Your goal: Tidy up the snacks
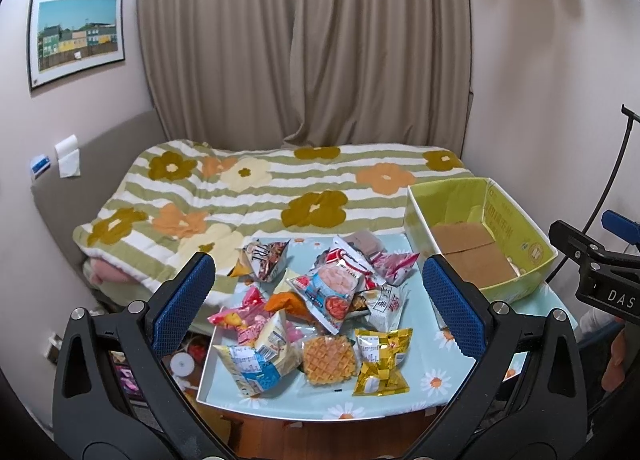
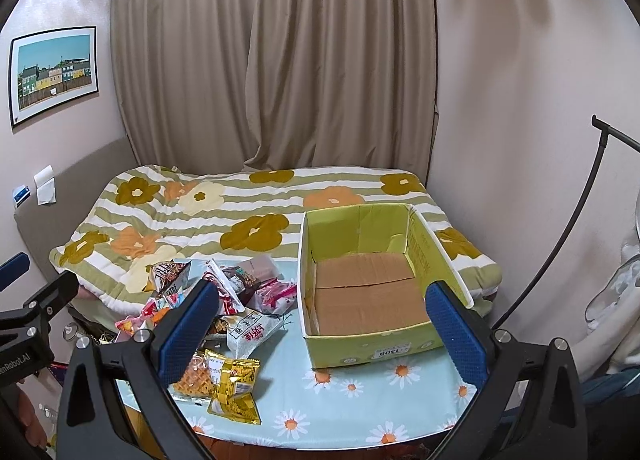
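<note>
A pile of snack packets (image 1: 320,300) lies on a small table with a light-blue daisy cloth (image 1: 436,364). It includes a gold packet (image 1: 382,362), a waffle packet (image 1: 330,360) and a blue-and-white packet (image 1: 256,364). My left gripper (image 1: 316,304) is open and empty, held above the pile. An empty yellow-green cardboard box (image 2: 372,280) stands on the table's right side. My right gripper (image 2: 324,328) is open and empty, in front of the box. The pile (image 2: 236,312) shows to its left, with the gold packet (image 2: 234,384) nearest.
A bed with a striped flower quilt (image 1: 256,196) lies just behind the table, with a beige curtain (image 1: 304,44) behind it. A black stand pole (image 2: 560,244) curves up at the right. Clutter (image 1: 184,360) sits on the floor left of the table.
</note>
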`<state>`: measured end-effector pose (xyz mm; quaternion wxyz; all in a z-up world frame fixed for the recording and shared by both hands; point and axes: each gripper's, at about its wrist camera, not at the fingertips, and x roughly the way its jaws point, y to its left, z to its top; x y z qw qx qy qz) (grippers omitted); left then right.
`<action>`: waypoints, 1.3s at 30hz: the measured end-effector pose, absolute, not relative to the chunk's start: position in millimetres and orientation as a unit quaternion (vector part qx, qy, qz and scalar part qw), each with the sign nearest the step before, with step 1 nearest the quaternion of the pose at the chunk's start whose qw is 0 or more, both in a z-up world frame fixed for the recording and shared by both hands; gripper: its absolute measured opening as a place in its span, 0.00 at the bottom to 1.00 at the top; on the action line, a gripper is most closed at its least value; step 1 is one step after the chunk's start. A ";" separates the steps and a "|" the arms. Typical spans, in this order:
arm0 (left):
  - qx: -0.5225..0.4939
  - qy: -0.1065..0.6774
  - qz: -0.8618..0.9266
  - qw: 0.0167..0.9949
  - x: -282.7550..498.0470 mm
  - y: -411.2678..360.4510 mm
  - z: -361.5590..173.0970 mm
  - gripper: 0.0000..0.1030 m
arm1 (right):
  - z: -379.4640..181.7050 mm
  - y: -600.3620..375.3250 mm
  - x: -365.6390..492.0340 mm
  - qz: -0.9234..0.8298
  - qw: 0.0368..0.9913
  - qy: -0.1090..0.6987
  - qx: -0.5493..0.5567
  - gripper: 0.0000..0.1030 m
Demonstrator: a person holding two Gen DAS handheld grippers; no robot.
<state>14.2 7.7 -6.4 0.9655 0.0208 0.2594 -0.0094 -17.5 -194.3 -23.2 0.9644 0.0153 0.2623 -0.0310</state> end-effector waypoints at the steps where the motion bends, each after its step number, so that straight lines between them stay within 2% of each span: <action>1: 0.020 0.259 -0.009 0.966 13.9 8.2 -6.6 1.00 | -23.5 -193.4 -18.1 -0.031 0.964 0.262 0.015 1.00; 39: 0.022 0.261 -0.010 0.965 17.2 5.1 -6.6 1.00 | -22.7 -195.8 -12.2 -0.030 0.963 0.266 0.018 1.00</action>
